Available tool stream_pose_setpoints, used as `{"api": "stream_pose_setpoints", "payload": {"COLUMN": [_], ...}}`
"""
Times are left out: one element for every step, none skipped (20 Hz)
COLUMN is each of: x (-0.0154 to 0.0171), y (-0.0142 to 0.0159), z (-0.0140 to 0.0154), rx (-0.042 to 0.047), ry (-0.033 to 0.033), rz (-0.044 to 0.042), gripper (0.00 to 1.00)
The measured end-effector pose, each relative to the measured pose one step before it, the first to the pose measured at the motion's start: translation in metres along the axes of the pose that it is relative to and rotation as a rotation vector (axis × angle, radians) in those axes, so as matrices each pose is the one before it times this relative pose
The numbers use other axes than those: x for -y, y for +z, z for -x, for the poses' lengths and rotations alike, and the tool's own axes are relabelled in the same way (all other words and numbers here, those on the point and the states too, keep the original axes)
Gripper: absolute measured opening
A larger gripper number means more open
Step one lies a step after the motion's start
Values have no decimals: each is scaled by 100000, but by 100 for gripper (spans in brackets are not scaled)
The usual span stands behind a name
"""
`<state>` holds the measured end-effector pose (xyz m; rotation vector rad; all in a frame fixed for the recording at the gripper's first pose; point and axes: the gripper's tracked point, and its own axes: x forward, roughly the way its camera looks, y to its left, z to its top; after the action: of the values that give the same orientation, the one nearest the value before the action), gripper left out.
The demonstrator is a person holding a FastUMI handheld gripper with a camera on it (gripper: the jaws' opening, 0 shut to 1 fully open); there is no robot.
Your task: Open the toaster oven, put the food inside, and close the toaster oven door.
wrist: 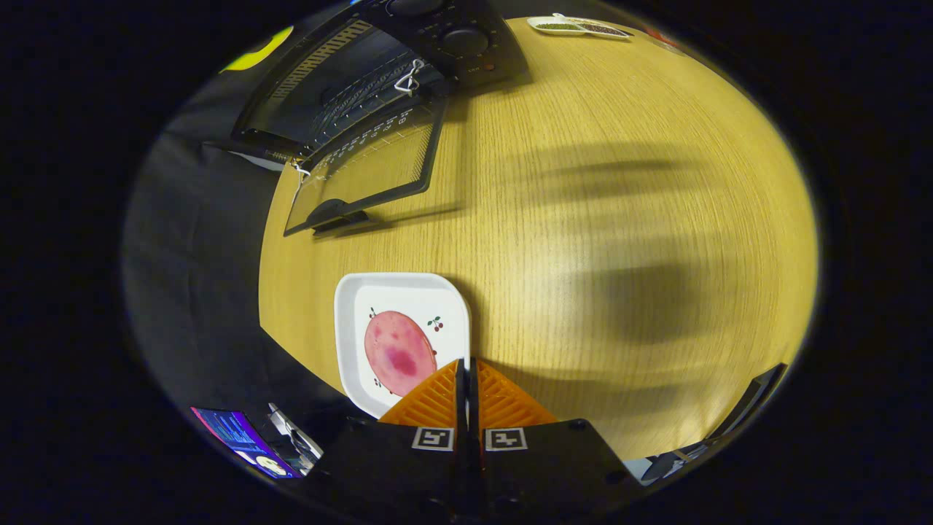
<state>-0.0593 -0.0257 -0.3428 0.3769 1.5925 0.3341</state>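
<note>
A black toaster oven point(379, 73) stands at the far side of the wooden table point(619, 219), its glass door point(364, 175) swung down flat and open. A white square plate point(397, 292) rests near the table's near edge, carrying a round pink slice of meat point(397, 350). My gripper point(467, 364) hovers over the plate's right rim, fingers pressed together and shut with nothing between them. The slice lies just left of the fingertips.
A small white dish point(579, 28) with dark contents sits at the far edge of the table, right of the oven. Black cloth point(197, 277) hangs off the table's left side. A screen point(240, 434) glows low on the left.
</note>
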Motion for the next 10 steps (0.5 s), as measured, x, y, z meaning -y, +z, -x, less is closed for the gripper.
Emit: {"api": "stream_pose_setpoints", "payload": {"x": [-506,-559,-600,-653,-552,-690,-633,-671,-655,-714], "y": [-147,-190,-35,-75,-58,59,-92,44,-28,86], "z": [259,163,47,62,-13,61,70,34,92,116], "rx": [758,489,511,618,221,719,820,565,1194,1242], "ry": [994,1084,998,1206,1462,1612,1651,1236,721,998], "rz": [-25,326,-168,-650,-868,-1248,-1122,-1112,-1305,-665], "gripper": [2,2,2,2,2,2,2,2,2,2]}}
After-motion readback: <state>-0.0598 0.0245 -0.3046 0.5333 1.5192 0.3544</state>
